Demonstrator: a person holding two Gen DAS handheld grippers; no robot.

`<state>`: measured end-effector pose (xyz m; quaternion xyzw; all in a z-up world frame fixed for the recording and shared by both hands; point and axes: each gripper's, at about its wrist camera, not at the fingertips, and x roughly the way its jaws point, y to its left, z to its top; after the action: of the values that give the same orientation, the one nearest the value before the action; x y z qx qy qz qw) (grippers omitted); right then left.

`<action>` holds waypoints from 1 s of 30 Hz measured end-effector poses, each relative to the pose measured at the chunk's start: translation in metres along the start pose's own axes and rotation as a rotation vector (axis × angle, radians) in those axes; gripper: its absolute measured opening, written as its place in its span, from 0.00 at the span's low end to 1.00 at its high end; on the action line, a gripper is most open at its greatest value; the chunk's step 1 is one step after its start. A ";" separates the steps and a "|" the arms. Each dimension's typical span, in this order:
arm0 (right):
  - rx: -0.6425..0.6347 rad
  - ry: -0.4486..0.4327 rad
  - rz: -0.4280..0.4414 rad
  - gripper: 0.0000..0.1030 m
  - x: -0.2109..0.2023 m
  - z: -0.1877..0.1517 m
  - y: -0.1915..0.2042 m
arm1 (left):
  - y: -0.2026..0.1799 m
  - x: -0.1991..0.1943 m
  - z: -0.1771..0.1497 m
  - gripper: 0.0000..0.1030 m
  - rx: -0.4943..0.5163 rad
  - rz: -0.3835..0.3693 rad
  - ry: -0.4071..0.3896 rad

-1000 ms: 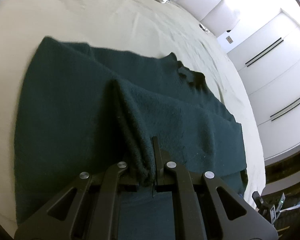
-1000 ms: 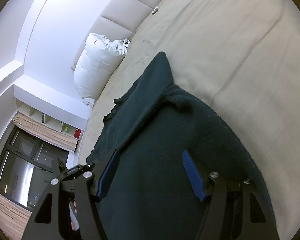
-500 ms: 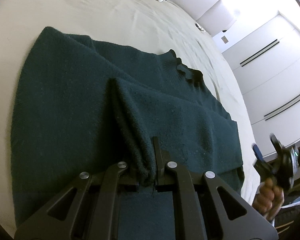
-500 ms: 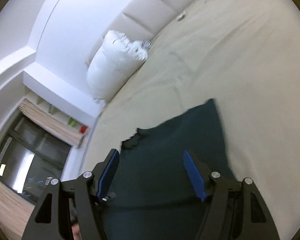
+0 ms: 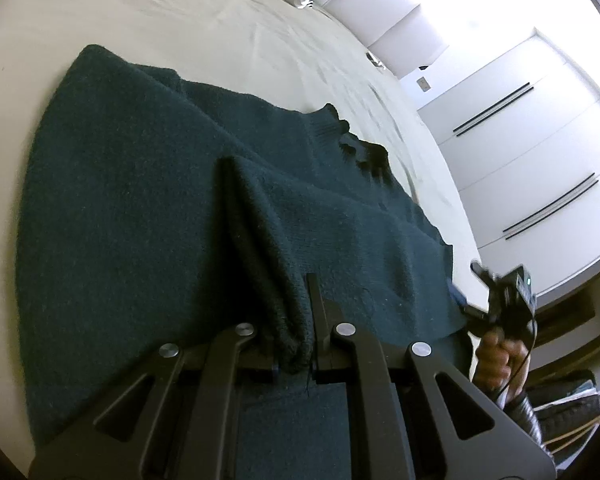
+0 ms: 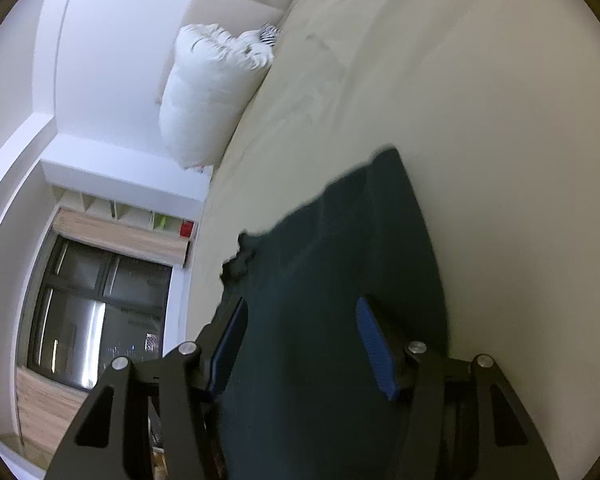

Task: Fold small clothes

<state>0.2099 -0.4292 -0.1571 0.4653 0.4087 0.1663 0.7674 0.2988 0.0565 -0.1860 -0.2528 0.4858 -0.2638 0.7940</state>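
Left wrist view looks down along the left gripper [image 5: 290,320], whose black fingers are pinched tight on a raised fold of a dark green knitted sweater [image 5: 140,208]. The pinched fold stands up as a ridge that runs away from the fingertips across the garment. The rest of the sweater lies spread flat on a cream bed sheet [image 5: 220,32], with its ruffled neckline [image 5: 356,148] toward the far edge and one broad panel reaching off to the left. At the right rim of this view a person's hand [image 5: 496,360] holds the right gripper [image 5: 474,286] just beside the sweater's right edge; one blue pad of it shows next to the knit. White wardrobe doors [image 5: 540,152] with dark bar handles stand behind that hand, and padded headboard panels [image 5: 392,12] close off the far end of the bed.

Right wrist view shows the right gripper [image 6: 300,344] with its blue pads [image 6: 374,348] set apart and closing. The sweater [image 6: 332,288] lies below and beyond the gap; the pads do not press on it, and I cannot tell whether any cloth sits between them. The neckline [image 6: 240,260] appears at the left edge of the garment. Farther up the bed sheet [image 6: 480,120] a white pillow [image 6: 208,88] leans against the headboard, and a dark window [image 6: 96,312] fills the lower left.
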 end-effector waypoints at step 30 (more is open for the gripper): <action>-0.175 -0.110 -0.209 0.74 -0.147 -0.108 0.029 | 0.025 -0.124 -0.048 0.10 -0.007 0.153 -0.039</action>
<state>0.0397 -0.4452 -0.0879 0.3601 0.3962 0.0948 0.8393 0.2118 0.1505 -0.1425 -0.2228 0.4890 -0.1956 0.8204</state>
